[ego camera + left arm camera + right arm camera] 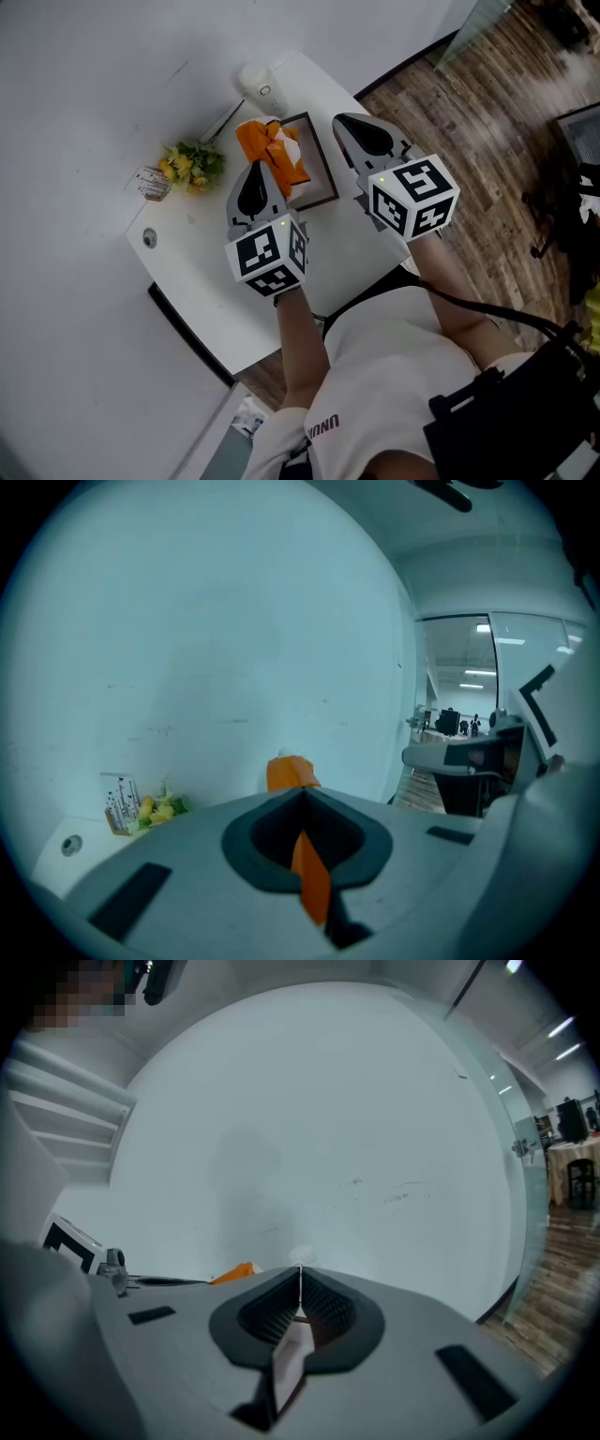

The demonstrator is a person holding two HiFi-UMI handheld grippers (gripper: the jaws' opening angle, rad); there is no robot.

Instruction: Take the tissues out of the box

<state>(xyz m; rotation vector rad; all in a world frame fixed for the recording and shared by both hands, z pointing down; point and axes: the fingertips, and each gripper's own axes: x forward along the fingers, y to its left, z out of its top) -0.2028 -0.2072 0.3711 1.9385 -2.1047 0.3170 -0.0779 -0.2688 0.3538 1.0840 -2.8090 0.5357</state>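
Tissue, orange [272, 150], pinched tight in our left gripper [260, 171] just above the box [321, 178]; right gripper [342, 123] alongside, jaws pressed together; we judge the unheld box may lift.

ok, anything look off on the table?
Nothing spilled or damaged. Only oddity: the orange tissue stands up crumpled out of the tissue box, pinched in the shut left gripper.
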